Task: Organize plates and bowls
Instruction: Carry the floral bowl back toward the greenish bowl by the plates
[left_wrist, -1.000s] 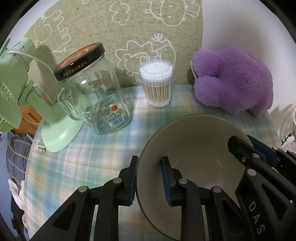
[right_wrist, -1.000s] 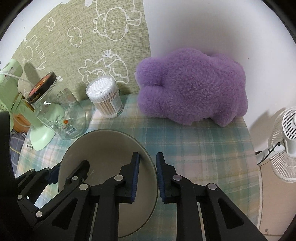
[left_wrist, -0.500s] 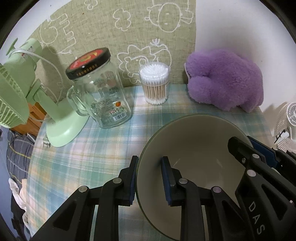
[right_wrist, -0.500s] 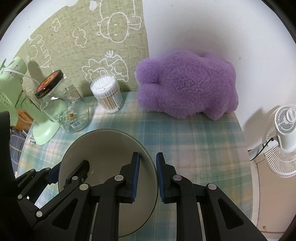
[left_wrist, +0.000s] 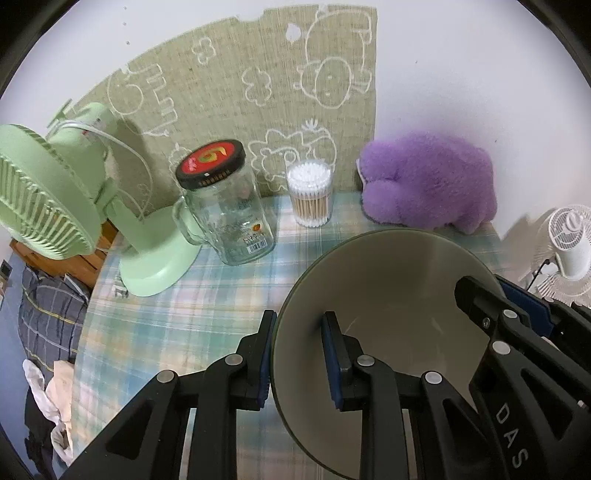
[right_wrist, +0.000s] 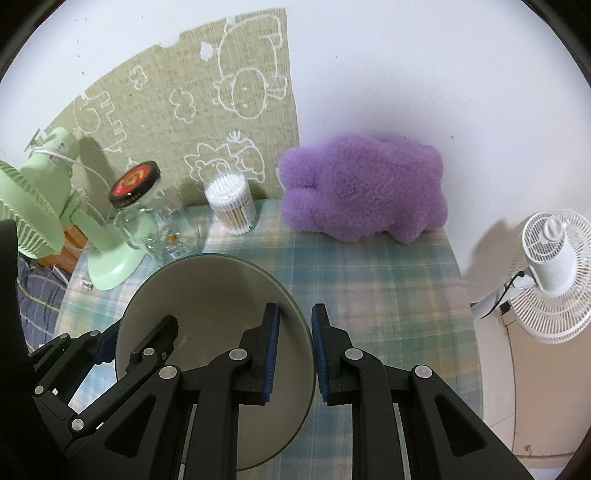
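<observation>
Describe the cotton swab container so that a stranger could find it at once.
Look along the green wall cloth at the table's back edge. Between the glass jar and the purple plush toy stands the cotton swab container: small, clear, round, packed with white-tipped sticks.

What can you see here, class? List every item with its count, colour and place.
large round ceramic bowl: one, grey-green, in front, rim gripped by both claws
clear glass jar with black lid: one, back left of the table
clear tub of cotton swabs: one, white tips, back middle
fluffy plush toy: one, purple, back right, against the wall
plastic desk fan: one, pale green, far left
checked tablecloth: one, blue-green, covering the table
standing floor fan: one, white, right of the table
left claw: black, blue pads, shut on the bowl's left rim
right claw: black, blue pads, shut on the right rim
</observation>
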